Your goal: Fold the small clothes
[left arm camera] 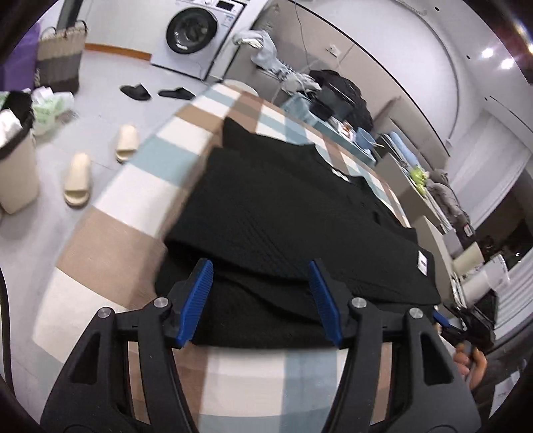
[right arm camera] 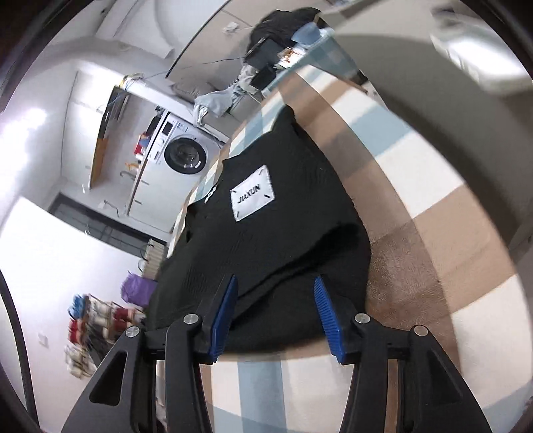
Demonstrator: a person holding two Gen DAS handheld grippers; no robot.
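Left wrist view is showing the black knit garment [left arm camera: 283, 213] lying folded over on the checked cloth [left arm camera: 110, 239], both the left gripper [left arm camera: 261, 301] and the right gripper [right arm camera: 274, 316] hanging released at its near edge; final tidying possibly remaining

One black garment [left arm camera: 283, 213] lies folded mid-frame on one checked cloth [left arm camera: 110, 246]. Two cream slippers [left arm camera: 78, 181] and two black slippers [left arm camera: 136, 91] sit at left, one washing machine [left arm camera: 196, 31] at top, one woven basket [left arm camera: 60, 56] upper left.

washing machine [left arm camera: 193, 31] — pale floor [left arm camera: 100, 86], checked tablecloth [left arm camera: 110, 246]
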